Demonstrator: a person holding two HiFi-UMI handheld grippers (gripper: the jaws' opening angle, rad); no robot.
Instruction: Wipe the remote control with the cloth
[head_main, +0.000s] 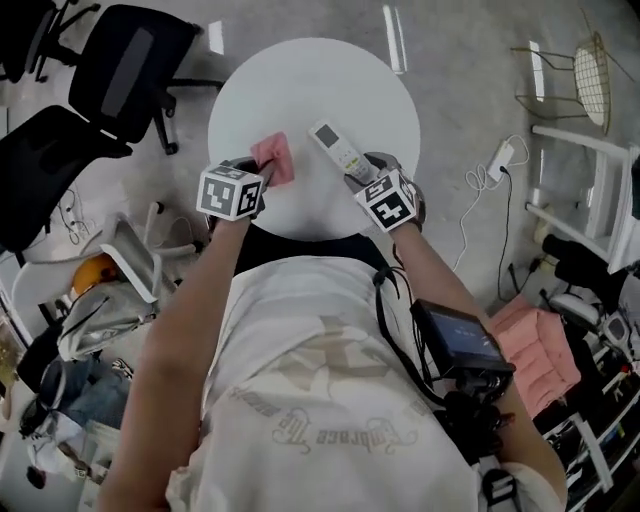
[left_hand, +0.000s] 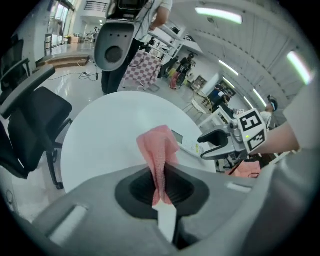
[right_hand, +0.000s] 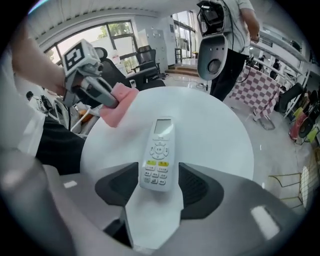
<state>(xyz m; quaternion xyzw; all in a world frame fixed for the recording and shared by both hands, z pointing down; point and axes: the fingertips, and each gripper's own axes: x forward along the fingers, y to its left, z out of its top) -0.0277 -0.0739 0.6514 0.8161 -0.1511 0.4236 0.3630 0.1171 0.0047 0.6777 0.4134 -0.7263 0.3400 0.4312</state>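
A white remote control (head_main: 338, 150) lies on the round white table (head_main: 300, 90), its button end toward me. My right gripper (right_hand: 159, 185) is open around that end of the remote control (right_hand: 158, 155), with a gap showing on each side between the remote and the pads. My left gripper (left_hand: 160, 187) is shut on a pink cloth (left_hand: 159, 147), which sticks up out of the jaws as a bunched fold. In the head view the pink cloth (head_main: 273, 158) hangs over the table's left part, a little to the left of the remote and apart from it.
Black office chairs (head_main: 120, 60) stand left of the table and a wire chair (head_main: 590, 75) stands far right. A power strip with a white cable (head_main: 500, 155) lies on the floor to the right. A person (right_hand: 225, 30) stands beyond the table's far edge.
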